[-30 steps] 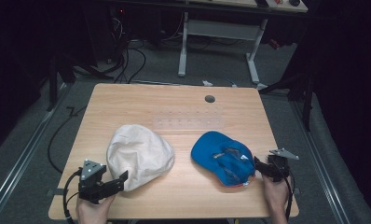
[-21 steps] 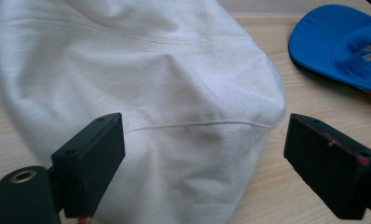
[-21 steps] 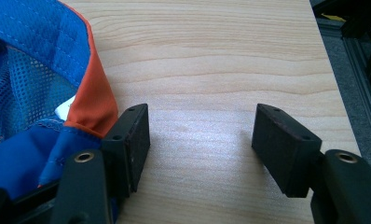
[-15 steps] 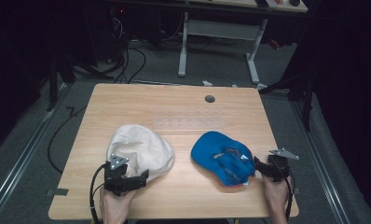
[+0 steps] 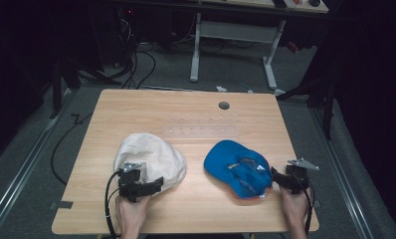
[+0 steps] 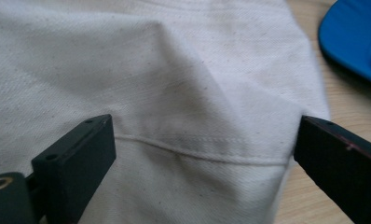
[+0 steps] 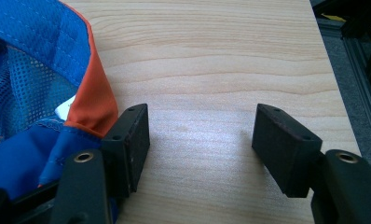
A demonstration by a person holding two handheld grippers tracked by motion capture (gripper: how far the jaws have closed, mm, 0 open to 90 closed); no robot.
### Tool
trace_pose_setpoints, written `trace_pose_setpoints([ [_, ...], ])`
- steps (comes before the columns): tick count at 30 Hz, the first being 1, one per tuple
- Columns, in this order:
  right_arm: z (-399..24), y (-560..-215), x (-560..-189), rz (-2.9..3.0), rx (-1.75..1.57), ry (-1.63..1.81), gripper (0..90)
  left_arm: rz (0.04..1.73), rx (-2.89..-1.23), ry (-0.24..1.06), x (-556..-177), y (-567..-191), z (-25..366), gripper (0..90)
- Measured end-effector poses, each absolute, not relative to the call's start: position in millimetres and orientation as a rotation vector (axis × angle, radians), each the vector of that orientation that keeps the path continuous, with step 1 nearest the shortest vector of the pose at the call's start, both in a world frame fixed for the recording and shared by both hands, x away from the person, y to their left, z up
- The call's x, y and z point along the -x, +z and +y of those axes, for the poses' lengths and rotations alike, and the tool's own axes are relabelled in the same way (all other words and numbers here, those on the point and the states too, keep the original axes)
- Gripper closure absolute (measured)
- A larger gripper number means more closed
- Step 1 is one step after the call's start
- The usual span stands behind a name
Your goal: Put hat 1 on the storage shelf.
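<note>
On the pale wooden bench [image 5: 196,119], the soft cream cotton cap [image 5: 148,158] lies at about seven o'clock from the middle. The left hand-held gripper [image 5: 153,185] sits at the cap's six o'clock edge. Its jaws have just been opening and now stand spread, with the cap's seamed cloth [image 6: 183,116] lying between them, the pads not pressing it. Further right, at about five o'clock, rests the bright blue cap with mesh lining and orange trim [image 5: 238,168]. The right hand-held gripper [image 5: 274,175] is at that cap's three o'clock side, jaws spread over bare wood, the orange edge [image 7: 92,100] just beside one jaw.
</note>
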State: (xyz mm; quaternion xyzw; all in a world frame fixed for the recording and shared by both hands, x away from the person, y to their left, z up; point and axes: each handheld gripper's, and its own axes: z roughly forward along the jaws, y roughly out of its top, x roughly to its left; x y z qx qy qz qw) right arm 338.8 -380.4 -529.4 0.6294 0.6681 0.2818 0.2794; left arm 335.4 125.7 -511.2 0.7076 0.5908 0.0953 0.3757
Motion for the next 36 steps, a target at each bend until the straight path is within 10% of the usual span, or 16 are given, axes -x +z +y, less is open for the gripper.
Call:
trace_pose_setpoints([
  [36,-379.4,-529.4,-338.8,1.791,-1.691,0.759,36.4,1.367,-1.714,0.176,-329.7,-521.1,155.7,78.8],
])
